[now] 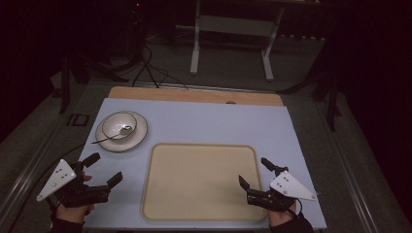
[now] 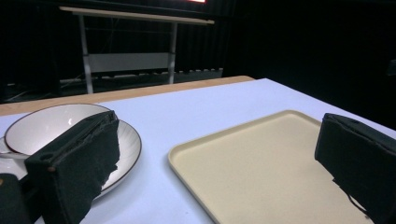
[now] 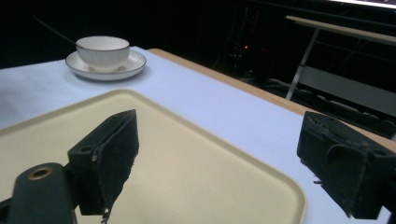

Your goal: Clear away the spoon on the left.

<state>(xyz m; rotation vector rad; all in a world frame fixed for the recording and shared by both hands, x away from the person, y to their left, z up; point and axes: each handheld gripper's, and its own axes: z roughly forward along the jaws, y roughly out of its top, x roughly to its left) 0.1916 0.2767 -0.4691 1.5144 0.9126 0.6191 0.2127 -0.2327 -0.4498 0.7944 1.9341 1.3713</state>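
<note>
A cream tray (image 1: pixel 199 182) lies empty at the front middle of the pale blue table (image 1: pixel 209 121). At the back left a white bowl (image 1: pixel 119 125) sits on a white plate (image 1: pixel 137 136), with a spoon (image 1: pixel 108 139) resting in the bowl and sticking out to the left. My left gripper (image 1: pixel 103 167) is open near the table's front left, left of the tray (image 2: pixel 261 158) and just in front of the plate (image 2: pixel 128 144). My right gripper (image 1: pixel 254 171) is open over the tray's right edge (image 3: pixel 261 182), with the bowl (image 3: pixel 102 50) far off.
A wooden strip (image 1: pixel 194 95) runs along the table's far edge. Beyond it stand a white-legged bench (image 1: pixel 233 29) and cables (image 1: pixel 150 73) on a dark floor. Bare tabletop lies behind and to the right of the tray.
</note>
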